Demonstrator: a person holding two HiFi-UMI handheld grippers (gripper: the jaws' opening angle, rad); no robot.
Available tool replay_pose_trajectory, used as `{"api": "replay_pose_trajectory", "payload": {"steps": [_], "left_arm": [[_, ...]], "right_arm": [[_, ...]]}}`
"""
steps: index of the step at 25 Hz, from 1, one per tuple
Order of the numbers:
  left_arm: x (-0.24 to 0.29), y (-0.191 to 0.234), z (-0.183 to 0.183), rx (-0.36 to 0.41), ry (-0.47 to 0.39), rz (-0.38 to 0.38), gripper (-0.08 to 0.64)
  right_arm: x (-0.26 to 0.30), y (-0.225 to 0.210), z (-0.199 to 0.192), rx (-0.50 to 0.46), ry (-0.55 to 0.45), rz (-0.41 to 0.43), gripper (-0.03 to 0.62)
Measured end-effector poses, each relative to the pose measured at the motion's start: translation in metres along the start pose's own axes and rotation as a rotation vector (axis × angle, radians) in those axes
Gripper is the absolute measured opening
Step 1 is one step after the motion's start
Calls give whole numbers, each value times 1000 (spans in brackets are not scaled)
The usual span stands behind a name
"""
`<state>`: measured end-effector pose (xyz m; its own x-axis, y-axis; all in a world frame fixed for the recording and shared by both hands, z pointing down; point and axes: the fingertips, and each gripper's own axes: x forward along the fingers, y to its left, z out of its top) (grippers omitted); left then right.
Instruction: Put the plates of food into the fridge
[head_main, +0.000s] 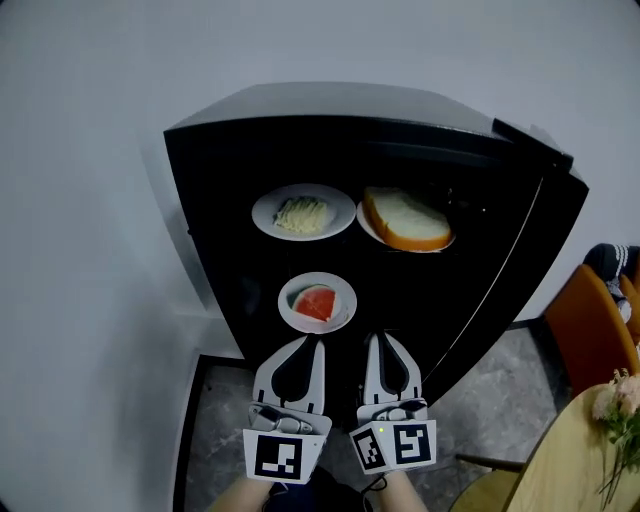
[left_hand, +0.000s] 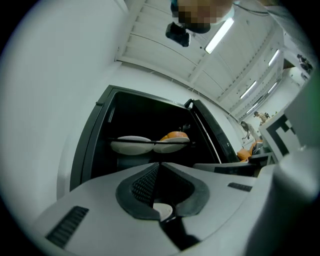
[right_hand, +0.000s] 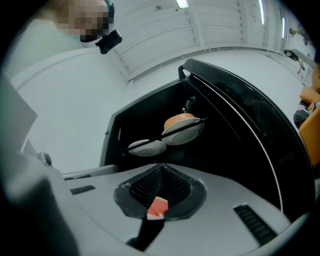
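Currently, we hold the left gripper (head_main: 309, 340) and right gripper (head_main: 383, 338) closed tip to tip and empty before the open fridge (head_main: 500, 260). The watermelon plate (head_main: 343, 298) sits inside, near both tips; a careless swing could dislodge it.

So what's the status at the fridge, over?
Left gripper and right gripper both shut, empty, near the watermelon plate. Noodle plate, bread plate and watermelon plate all on shelves in the fridge. Door open, nothing blocking.

Left tongs (head_main: 309, 342) and right tongs (head_main: 381, 340) side by side, jaws together
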<state>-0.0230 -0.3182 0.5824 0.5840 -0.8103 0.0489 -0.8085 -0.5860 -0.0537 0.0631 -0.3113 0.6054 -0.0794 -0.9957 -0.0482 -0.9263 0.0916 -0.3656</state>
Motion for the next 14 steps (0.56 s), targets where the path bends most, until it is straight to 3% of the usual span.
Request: {"api": "replay_pose_trajectory", "payload": {"steps": [3,8,14], "left_arm": [[14,7,38,42,25,7,18],[30,17,112,-25,81,23,18],[50,17,211,-39,133,17,18]], "right_arm": [[19,16,35,9,16,6,12],[34,38,103,10,91,-4,12],[50,58,210,-4,128,-23,12]]}}
